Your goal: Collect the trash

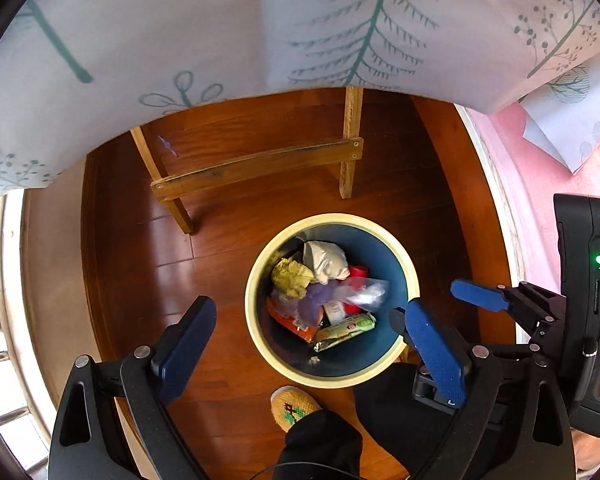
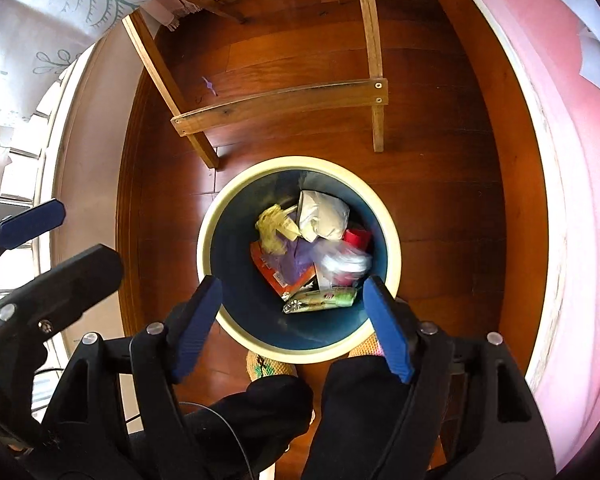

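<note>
Both of your tools point almost straight down over the round blue wastebasket with a cream rim [image 1: 412, 280] standing on the reddish wooden floor [image 1: 140, 248]. Your left gripper [image 1: 312, 344] has its jaws spread wide with nothing between the blue pads, and your right gripper [image 2: 296, 328] is likewise parted and empty. The trash lies inside the bin: a crumpled white paper wad [image 2: 324, 216], a yellowish crumpled wrapper [image 2: 274, 226], a purple scrap [image 2: 296, 260], an orange flat packet [image 2: 268, 270], a green-and-silver snack wrapper [image 2: 320, 299], a red piece [image 2: 358, 238] and a blurred clear plastic bag [image 2: 340, 262]. Just beyond the bin stands a light wooden table frame [image 1: 256, 166] under a white tablecloth printed with green trees [image 1: 340, 32]. Your knitted tan slipper [image 1: 296, 404] sits right beside the bin's near rim, with your black trouser legs [image 2: 356, 412] below.
</note>
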`<state>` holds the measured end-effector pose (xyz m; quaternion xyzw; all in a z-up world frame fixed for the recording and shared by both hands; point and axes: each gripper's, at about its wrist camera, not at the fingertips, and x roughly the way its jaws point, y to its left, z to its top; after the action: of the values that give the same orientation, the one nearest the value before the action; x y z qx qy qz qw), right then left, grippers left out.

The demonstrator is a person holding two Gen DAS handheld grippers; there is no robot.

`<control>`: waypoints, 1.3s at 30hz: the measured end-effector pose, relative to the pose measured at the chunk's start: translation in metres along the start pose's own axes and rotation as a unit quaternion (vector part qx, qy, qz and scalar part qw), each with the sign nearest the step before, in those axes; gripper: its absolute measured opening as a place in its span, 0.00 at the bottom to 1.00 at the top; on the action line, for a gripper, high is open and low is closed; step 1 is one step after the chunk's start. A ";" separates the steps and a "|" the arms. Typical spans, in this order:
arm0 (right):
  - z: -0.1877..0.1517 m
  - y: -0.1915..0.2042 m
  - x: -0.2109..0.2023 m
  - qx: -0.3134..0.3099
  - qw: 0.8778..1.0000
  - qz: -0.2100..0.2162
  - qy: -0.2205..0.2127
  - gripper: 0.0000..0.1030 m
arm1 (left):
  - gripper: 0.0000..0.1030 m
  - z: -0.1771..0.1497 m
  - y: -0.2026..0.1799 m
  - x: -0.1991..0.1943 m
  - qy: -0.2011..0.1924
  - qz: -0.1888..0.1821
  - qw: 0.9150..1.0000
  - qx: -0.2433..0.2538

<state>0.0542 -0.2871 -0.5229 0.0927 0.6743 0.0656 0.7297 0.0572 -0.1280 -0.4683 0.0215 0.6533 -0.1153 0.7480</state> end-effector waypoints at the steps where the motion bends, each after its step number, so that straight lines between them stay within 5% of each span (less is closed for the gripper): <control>1: -0.001 0.000 -0.002 0.002 1.000 -0.001 -0.001 0.69 | 0.94 -0.001 0.000 -0.004 -0.003 0.002 1.000 -0.002; 11: -0.006 0.021 -0.076 0.008 1.000 -0.001 -0.028 0.69 | 0.94 0.001 0.003 -0.095 -0.040 0.008 0.999 -0.022; 25: 0.021 0.084 -0.267 -0.015 0.995 -0.005 -0.104 0.69 | 0.94 0.033 0.013 -0.294 -0.123 0.019 0.992 -0.035; 39: 0.056 0.138 -0.440 -0.027 0.976 -0.011 -0.216 0.69 | 0.94 0.068 0.031 -0.450 -0.214 0.065 0.973 -0.064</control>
<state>0.0779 -0.2526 -0.0599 0.0774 0.4998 0.0543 0.8609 0.0759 -0.0450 -0.0200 -0.0086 0.4816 -0.0264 0.8759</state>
